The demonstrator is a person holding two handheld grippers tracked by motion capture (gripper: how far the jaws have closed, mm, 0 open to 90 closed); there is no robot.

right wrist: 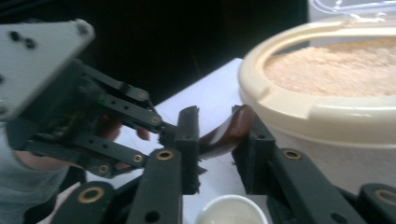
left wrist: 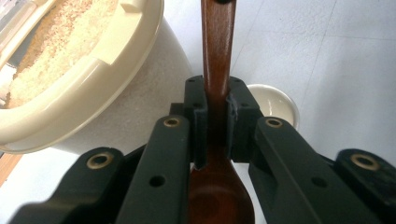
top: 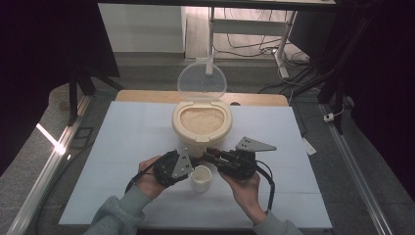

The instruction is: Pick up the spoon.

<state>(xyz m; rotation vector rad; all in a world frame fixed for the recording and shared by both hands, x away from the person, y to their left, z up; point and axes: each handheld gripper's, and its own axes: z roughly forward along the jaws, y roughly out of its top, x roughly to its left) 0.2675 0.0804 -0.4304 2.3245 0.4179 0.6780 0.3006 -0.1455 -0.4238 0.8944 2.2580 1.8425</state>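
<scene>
A dark wooden spoon [left wrist: 217,46] runs between my two grippers, in front of the cream rice container [top: 176,122]. My left gripper [left wrist: 216,116] is shut on the spoon's handle just above the bowl. In the right gripper view the handle's rounded end [right wrist: 229,130] lies across the jaws of my right gripper [right wrist: 217,135], whose pads press on it. In the high view the left gripper [top: 195,160] and the right gripper [top: 209,155] meet tip to tip just above a small white cup [top: 201,178]. The container is full of rice [top: 201,119].
The container's clear lid [top: 201,83] stands open at the back. A white sheet [top: 122,147] covers the table, with a wooden edge behind it. The empty cup [right wrist: 229,212] sits just below the jaws. Dark room and desk legs lie beyond.
</scene>
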